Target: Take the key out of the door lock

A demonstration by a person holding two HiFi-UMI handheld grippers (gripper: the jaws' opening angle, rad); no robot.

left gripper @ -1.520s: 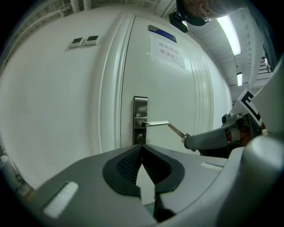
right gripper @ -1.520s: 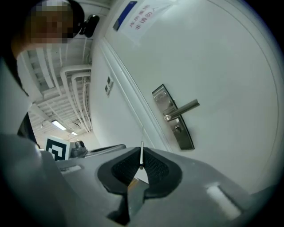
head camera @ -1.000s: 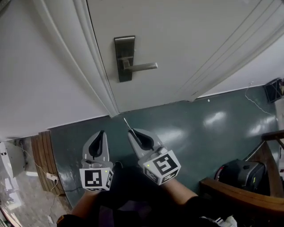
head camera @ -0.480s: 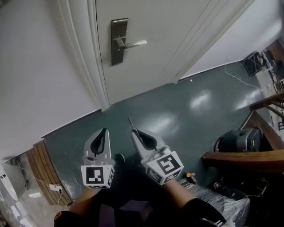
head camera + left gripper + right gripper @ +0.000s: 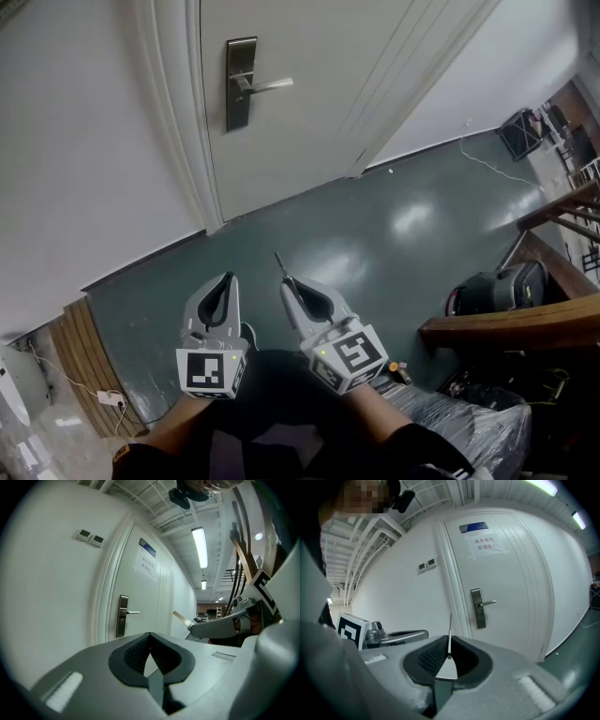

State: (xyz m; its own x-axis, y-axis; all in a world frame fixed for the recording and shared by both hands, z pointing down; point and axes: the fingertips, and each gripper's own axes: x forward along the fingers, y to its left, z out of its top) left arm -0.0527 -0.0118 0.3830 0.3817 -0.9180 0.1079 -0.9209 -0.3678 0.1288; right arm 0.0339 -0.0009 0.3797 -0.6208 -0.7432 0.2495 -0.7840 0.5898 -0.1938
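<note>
The white door (image 5: 319,84) is closed, with a dark metal lock plate (image 5: 241,82) and a lever handle (image 5: 267,85) on it. No key shows in the lock. My right gripper (image 5: 292,286) is shut on the key (image 5: 281,265), whose thin metal blade sticks out past the fingertips toward the door. The blade stands straight up from the jaws in the right gripper view, key (image 5: 449,634), with the lock plate (image 5: 477,608) far behind. My left gripper (image 5: 223,281) is beside it, shut on nothing. Both are over the green floor, well back from the door.
A white wall (image 5: 84,159) is left of the door frame. At the right stand a wooden bench (image 5: 511,328), a black bag (image 5: 497,281) and a clear plastic bag (image 5: 469,412). Wooden slats (image 5: 80,356) and a cable lie at the lower left.
Both grippers have drawn back from the door, the right one still holding the key. The lock plate has slid up and left in the head view, and more floor shows.
</note>
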